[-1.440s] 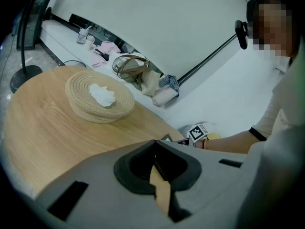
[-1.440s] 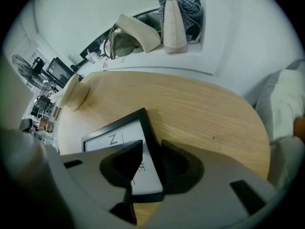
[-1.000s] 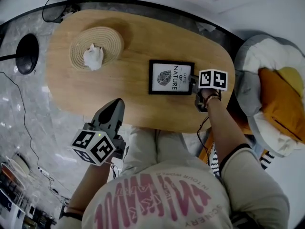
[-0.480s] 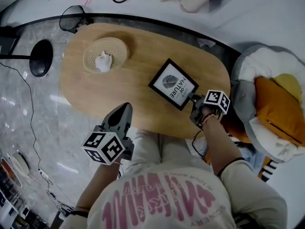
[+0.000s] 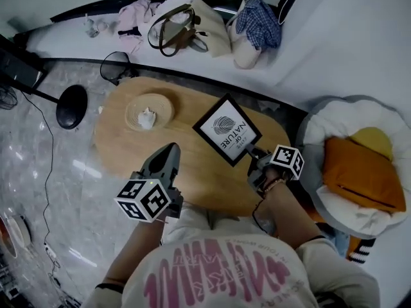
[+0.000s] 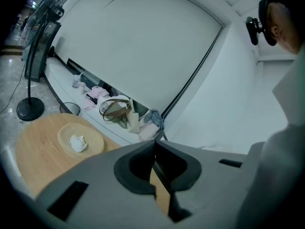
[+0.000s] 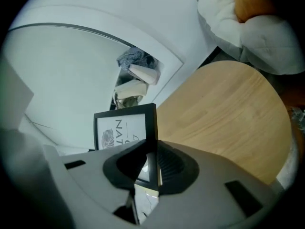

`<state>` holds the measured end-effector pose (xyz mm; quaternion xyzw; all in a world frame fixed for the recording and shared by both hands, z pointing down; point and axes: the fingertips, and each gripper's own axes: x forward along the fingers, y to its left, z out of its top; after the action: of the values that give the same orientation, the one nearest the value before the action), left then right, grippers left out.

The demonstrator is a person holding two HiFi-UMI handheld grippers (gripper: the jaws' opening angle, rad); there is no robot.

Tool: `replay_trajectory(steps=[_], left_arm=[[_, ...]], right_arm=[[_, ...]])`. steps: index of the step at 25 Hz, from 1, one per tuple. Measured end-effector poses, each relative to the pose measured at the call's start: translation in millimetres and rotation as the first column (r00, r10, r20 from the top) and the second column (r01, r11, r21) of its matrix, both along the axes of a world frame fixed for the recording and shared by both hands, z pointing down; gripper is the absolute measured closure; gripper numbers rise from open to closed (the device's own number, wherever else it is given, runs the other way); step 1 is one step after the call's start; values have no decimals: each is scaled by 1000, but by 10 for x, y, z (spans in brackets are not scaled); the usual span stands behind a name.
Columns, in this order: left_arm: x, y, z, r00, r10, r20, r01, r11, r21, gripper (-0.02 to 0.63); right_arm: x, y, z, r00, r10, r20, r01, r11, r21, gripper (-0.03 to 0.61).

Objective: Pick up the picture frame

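Frame [image 5: 227, 129] is being held by the right gripper [image 5: 249, 153], whose jaws are pinching one edge near a corner. In the right gripper view the frame [image 7: 126, 128] is sticking up out of the jaws, and the two pads are pressing on its black border from either side. The right gripper [image 7: 151, 149] is therefore standing narrow, closed on the frame. The print is showing a leaf and some lettering on white. From the head view the frame is sitting turned like a diamond, one corner pointing away from the person. It is hanging over the right part of the table [image 5: 128, 147] and appears to be clear of the top.

Left gripper [image 5: 171, 149] is hovering over the near edge of the table, well apart from the frame. In its own view the left gripper [image 6: 153, 149] is showing its jaws together at the tips, with nothing between them. Only the wooden table [image 6: 38, 149] is showing through the slit below the tips.

On the left part of the table a round woven mat [image 5: 149, 111] is lying flat, with a crumpled white tissue [image 5: 148, 118] resting on it. Beside the table's left end, a lamp base [image 5: 71, 106] is standing on the marble floor. Bags [image 5: 186, 27] and clothes are lying on the white ledge beyond the table. To the right, an orange cushion [image 5: 359, 172] is lying on a white seat.
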<state>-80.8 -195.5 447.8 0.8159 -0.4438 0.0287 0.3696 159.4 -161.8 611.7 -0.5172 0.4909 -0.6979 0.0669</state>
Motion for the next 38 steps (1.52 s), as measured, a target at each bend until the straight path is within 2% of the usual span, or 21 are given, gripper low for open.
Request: replay_trajectory(steps=[5,9,13,21,27,33,38], left_arm=[[201,35,-589,1000,-26,-14,28,994,104,611],[243,-3,-1067,997,-66,-41,73,975,209,611],[208,185,-1346,991,-115,-66,129,956,263,611],[-17,576,-1793,982,-184,-46,189,922,339,611],[-344,561,-2214,976,-213,-50,214,887,408,611],[-392,590,-2515,983,-174,-63,183,866,466,611],[-478,858,-2598,992,-100,-72,122,864,489,611]], right_arm=[[-25,-184,-769,997,-5,72,-7,987,163,506],[-104,-466,-1347,994,-47,100,16,956,294,505],[-241,-477,-1777,987,-95,129,39,924,381,505],[-435,-458,-2378,970,-157,186,47,871,490,505],[-867,-612,-3011,958,-211,194,56,801,597,505],[-1051,-518,-3471,956,-213,203,28,752,658,505],[-1148,-103,-3572,967,-155,201,-16,753,658,505]])
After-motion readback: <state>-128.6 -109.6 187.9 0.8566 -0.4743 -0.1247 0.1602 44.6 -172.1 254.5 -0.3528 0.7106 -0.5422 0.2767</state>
